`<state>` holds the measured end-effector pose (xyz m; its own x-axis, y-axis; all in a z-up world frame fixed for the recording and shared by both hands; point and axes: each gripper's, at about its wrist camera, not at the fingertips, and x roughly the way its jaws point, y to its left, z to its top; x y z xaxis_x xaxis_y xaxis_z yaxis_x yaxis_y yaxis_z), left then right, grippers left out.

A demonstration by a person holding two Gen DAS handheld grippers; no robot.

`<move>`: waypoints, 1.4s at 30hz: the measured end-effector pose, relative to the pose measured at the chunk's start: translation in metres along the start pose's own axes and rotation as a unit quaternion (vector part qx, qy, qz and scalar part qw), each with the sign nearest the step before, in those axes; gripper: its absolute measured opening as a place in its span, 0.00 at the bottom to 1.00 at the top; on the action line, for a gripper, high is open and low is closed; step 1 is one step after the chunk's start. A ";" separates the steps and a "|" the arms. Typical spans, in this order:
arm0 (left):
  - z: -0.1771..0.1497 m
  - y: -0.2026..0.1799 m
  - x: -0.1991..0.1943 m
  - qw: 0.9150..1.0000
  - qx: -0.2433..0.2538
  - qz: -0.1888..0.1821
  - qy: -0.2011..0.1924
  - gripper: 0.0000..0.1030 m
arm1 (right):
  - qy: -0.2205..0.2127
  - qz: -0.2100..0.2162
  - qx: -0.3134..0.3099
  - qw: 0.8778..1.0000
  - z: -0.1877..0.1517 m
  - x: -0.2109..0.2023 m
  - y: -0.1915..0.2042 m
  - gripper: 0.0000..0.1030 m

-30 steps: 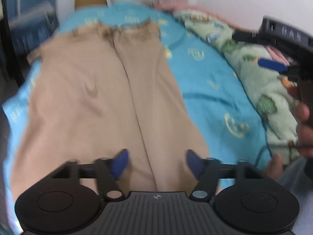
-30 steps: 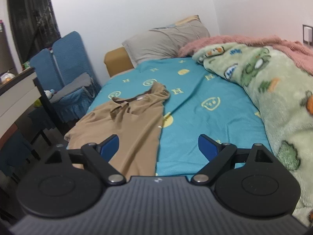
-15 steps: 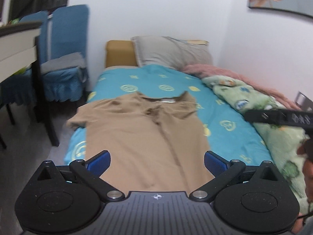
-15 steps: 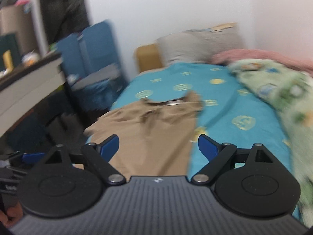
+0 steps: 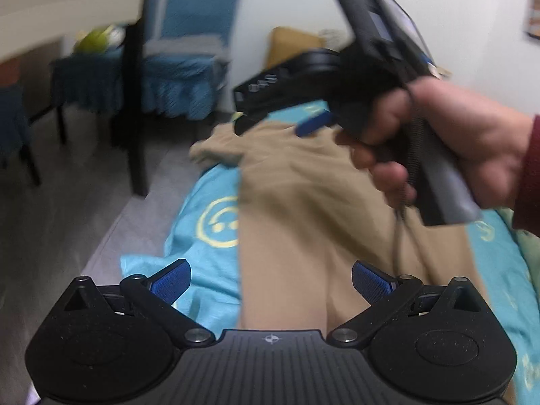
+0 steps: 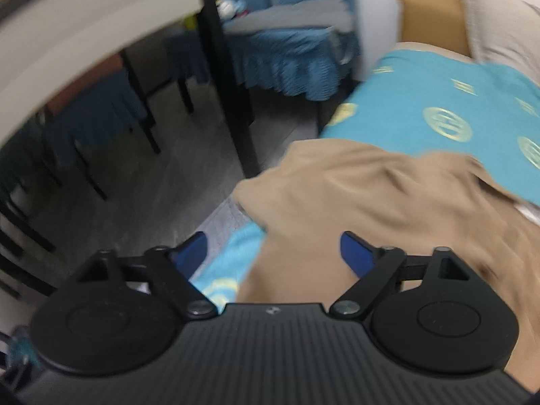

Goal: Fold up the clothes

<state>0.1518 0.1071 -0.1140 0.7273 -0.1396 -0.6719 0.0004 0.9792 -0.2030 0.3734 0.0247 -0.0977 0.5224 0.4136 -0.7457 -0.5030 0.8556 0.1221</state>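
Observation:
A tan shirt (image 5: pixel 303 222) lies flat on the blue bedsheet (image 5: pixel 209 236), its left sleeve (image 5: pixel 216 145) at the bed's left edge. My left gripper (image 5: pixel 270 281) is open and empty over the shirt's lower left side. My right gripper (image 6: pixel 273 253) is open and empty above the left sleeve area of the shirt (image 6: pixel 371 202). It also shows in the left wrist view (image 5: pixel 314 125), held by a hand above the shirt's upper part. Both views are blurred.
A black table leg (image 6: pixel 233 101) and blue-covered chairs (image 6: pixel 290 50) stand on the grey floor left of the bed. A brown headboard (image 6: pixel 432 17) and grey pillow (image 6: pixel 499 27) are at the far end. The bedsheet (image 6: pixel 422 101) has yellow prints.
Both grippers swung left toward the bed's left edge and lower over the shirt. The right gripper crossed in front of the left wrist view. Both stayed open.

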 end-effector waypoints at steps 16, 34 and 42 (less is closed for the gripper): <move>-0.003 0.041 0.006 0.984 -0.128 0.100 -0.077 0.98 | -0.022 -0.103 -0.158 0.982 0.016 0.096 0.046 0.06; 0.003 0.031 -0.039 0.968 -0.162 0.041 -0.188 0.98 | -0.200 -0.196 0.386 0.879 -0.158 -0.134 -0.194 0.09; 0.003 0.017 -0.029 0.978 -0.132 0.034 -0.159 0.98 | -0.190 -0.149 0.253 0.937 -0.167 -0.150 -0.183 0.87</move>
<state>0.1326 0.1280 -0.0959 0.8965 0.0179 -0.4427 -0.2017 0.9061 -0.3719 0.2722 -0.2464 -0.1173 0.8437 0.1309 -0.5206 0.0450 0.9491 0.3116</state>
